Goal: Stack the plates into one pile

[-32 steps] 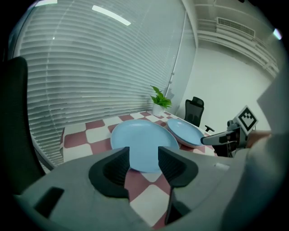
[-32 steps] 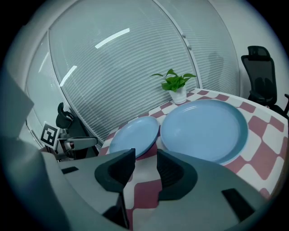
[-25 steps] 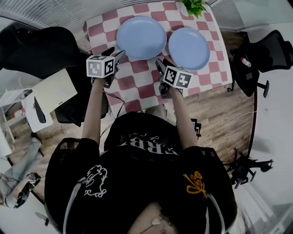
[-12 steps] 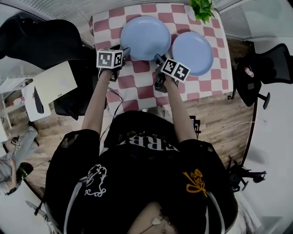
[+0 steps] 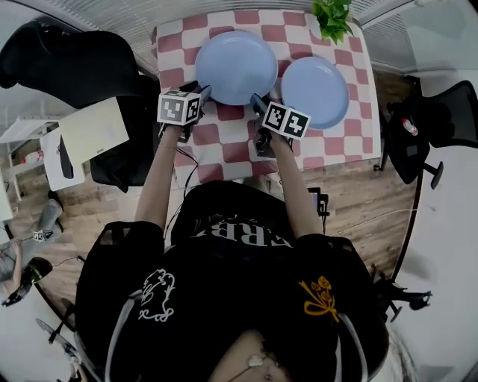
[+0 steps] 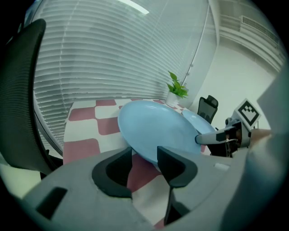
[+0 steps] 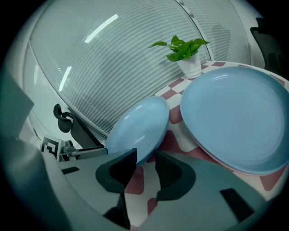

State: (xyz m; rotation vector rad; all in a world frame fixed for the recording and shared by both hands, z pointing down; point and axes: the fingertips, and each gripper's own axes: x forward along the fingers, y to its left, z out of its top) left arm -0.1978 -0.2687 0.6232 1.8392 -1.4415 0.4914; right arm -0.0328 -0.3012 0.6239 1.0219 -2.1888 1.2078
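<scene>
Left plate — now reached by left tool and right tool (jaws closing, rim between them).

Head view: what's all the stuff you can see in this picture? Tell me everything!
left plate: 1, light blue, on the table
right plate: 1, light blue, beside the first
tablecloth: 1, red and white checks, covering the table
plant: 1, green in a white pot, far right corner
office chairs: 2, black, one each side of the table
arms: 2, bare, reaching forward
left claw: 1, grey and black, closing, left plate's rim at its tips, not gripped
right claw: 1, grey and black, closing, same plate's rim at its tips, not gripped
</scene>
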